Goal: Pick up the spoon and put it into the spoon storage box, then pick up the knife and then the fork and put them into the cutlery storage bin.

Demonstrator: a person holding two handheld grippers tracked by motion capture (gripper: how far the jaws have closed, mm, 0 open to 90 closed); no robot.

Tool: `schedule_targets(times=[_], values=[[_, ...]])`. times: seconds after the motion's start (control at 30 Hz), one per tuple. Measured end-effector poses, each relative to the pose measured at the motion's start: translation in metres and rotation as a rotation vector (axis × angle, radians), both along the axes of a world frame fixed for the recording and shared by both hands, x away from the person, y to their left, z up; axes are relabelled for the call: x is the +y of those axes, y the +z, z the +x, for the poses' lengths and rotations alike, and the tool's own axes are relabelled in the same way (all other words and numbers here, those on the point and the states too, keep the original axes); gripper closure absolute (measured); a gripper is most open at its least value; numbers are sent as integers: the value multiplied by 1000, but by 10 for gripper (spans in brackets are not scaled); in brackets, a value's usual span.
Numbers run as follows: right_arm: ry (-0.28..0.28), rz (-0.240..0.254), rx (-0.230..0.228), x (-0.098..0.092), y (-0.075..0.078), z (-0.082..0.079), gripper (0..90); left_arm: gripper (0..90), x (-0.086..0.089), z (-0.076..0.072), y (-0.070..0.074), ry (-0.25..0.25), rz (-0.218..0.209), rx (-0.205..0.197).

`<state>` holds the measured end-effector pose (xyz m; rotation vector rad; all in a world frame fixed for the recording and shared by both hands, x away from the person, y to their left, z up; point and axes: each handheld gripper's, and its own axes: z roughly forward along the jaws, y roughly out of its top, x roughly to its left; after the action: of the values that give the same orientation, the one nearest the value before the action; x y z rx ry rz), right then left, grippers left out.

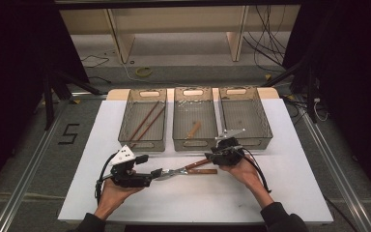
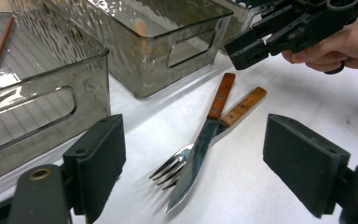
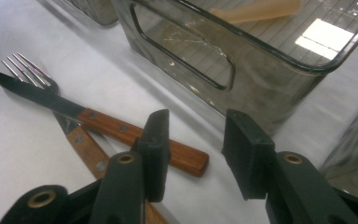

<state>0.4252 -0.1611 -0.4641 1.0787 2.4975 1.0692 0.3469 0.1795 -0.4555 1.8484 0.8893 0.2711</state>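
Nearest the lens: two forearms entering from the bottom of the high view, each hand around a black gripper over white table (image 1: pixel 270 193). Left gripper (image 1: pixel 157 173) with jaws spread wide, nothing between them, aimed at tips of knife (image 2: pixel 200 154) and fork (image 2: pixel 216 133). Both utensils flat on the table between the grippers, wooden handles toward the right gripper (image 1: pixel 210 155), knife crossed over fork, touching. Right gripper part-way open, pads free of anything, left jaw just above the knife handle end in its own view. Behind them three smoked clear bins in a row: left bin (image 1: pixel 145 94) with two brown sticks (image 1: pixel 144 123), middle bin (image 1: pixel 193 92) with a small wooden piece (image 1: pixel 193 129), right bin (image 1: pixel 258 108) just beyond the right gripper
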Motion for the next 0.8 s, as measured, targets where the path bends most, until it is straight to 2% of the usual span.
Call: schedule_targets(times=[0.8], values=[[1,-71,-5,9,-18,12,823,205,4,-9,-4,0,4,6]])
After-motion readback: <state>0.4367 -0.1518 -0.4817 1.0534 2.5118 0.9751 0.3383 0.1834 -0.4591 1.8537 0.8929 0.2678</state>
